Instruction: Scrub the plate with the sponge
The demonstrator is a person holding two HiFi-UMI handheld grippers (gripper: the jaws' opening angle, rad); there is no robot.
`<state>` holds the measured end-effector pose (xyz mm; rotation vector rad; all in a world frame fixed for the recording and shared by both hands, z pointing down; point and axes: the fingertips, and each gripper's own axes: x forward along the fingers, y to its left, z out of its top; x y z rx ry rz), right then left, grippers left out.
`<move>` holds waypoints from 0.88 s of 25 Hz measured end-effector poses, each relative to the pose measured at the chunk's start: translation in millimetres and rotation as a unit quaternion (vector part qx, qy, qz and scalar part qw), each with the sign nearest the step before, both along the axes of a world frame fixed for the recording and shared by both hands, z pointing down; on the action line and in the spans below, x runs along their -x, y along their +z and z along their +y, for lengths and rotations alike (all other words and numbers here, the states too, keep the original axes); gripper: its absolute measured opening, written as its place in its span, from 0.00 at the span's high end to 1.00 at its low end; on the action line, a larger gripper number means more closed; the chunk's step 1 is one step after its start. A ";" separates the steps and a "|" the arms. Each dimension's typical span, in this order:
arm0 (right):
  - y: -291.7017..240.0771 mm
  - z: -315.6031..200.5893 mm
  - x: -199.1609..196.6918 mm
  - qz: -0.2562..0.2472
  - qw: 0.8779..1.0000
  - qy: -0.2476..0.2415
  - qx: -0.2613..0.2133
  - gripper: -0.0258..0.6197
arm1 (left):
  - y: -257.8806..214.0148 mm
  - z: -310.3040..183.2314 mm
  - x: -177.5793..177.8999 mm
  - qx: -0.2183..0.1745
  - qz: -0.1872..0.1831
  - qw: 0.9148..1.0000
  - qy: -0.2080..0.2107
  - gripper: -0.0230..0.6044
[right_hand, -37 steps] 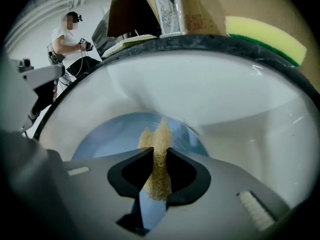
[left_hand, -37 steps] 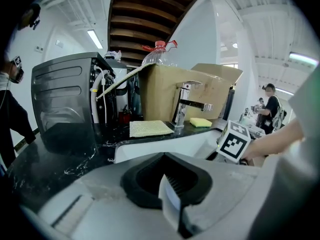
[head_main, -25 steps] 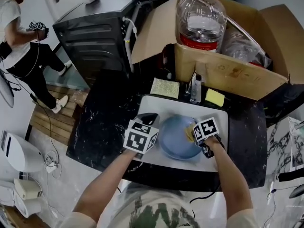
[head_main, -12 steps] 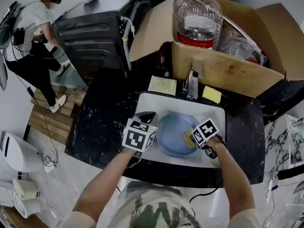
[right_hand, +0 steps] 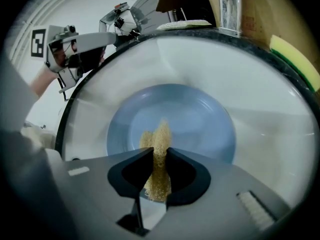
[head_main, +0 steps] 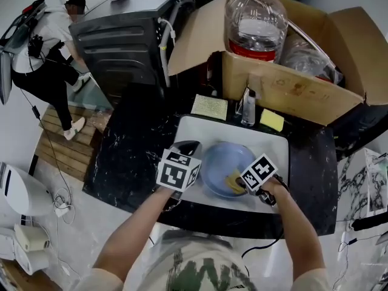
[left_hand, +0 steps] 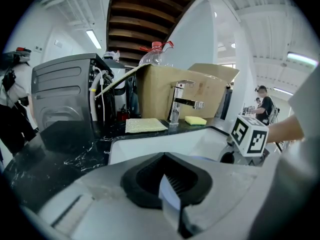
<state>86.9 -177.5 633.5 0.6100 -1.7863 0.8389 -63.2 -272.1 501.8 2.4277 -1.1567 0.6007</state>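
A blue plate (head_main: pixel 221 161) lies in the white sink (head_main: pixel 200 129). My right gripper (head_main: pixel 241 184) is shut on a tan fibrous sponge (head_main: pixel 233 182), which rests on the near right part of the plate. In the right gripper view the sponge (right_hand: pixel 159 139) sticks out between the pads over the plate (right_hand: pixel 195 116). My left gripper (head_main: pixel 189 146) hovers at the sink's left edge, just left of the plate and apart from it. Its jaws (left_hand: pixel 165 156) are shut, with nothing held that I can make out.
Behind the sink stand a tap (head_main: pixel 248 109), a yellow sponge (head_main: pixel 273 120) and a woven cloth (head_main: pixel 210 108) on the black counter (head_main: pixel 136 153). A cardboard box (head_main: pixel 291 93) with a water bottle (head_main: pixel 256 23) is at the back. A person (head_main: pixel 51 41) stands far left.
My right gripper has slid the sponge from the plate's right rim leftward and nearer, toward the plate's near part. The left gripper has hardly moved. The person at far left has shifted.
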 end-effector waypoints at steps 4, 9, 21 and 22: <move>-1.5 4.5 16.2 -0.011 1.000 -0.024 0.010 0.84 | -0.2 -1.1 0.8 0.000 0.002 1.000 0.000 0.97; -2.7 4.3 37.9 -0.023 0.998 -0.051 0.017 0.84 | -0.1 -2.9 3.4 0.001 0.005 1.000 -0.002 0.97; 9.5 -24.1 69.0 -0.046 0.999 -0.026 0.010 0.83 | 2.5 -6.4 9.5 0.006 0.010 1.000 -0.008 0.97; 10.8 -27.6 69.8 -0.051 0.999 -0.015 0.009 0.83 | 2.4 -6.6 9.2 0.006 0.010 1.000 -0.007 0.97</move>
